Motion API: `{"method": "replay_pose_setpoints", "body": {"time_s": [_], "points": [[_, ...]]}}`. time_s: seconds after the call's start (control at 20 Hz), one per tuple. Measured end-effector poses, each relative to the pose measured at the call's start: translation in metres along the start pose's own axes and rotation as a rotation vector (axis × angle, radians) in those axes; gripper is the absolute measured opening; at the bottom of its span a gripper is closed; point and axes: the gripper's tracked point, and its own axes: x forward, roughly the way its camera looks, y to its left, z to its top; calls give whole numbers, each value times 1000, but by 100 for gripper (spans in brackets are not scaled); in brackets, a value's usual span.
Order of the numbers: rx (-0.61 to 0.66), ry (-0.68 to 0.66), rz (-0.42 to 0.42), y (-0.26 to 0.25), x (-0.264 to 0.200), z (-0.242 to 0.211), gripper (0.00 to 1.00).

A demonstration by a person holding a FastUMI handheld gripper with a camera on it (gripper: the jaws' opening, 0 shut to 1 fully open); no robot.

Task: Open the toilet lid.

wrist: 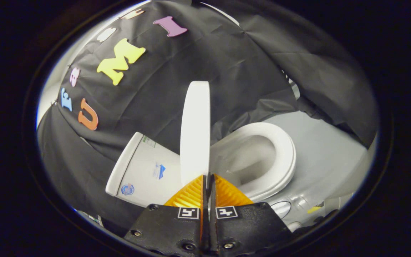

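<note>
The tool (207,175) has its two fingers pressed close together, and the near edge of the toilet lid (194,132) sits pinched between their tips; both fingers appear to bear on it, though the contact itself is narrow and partly hidden. The lid stands raised, seen edge-on as a thin tall slab, its long axis running straight away from the fingertips and roughly in line with the fingers. The camera is rolled, so the toilet appears on its side: the tank (145,171) lies to one side of the lid and the seat (262,157) with its open bowl to the other, resting on the pale floor (326,150). Judgement: the lid is already well clear of the seat and near its upright position, so the task looks largely done. The remaining move turns on swinging the lid further toward the tank side until it can rest there, then releasing the pinch.
</note>
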Motion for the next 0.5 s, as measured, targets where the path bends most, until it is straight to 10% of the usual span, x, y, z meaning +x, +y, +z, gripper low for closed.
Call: {"method": "replay_pose_setpoints", "body": {"time_s": [0.5], "points": [[-141, -14, -29, 51, -5, -2, 6]]}}
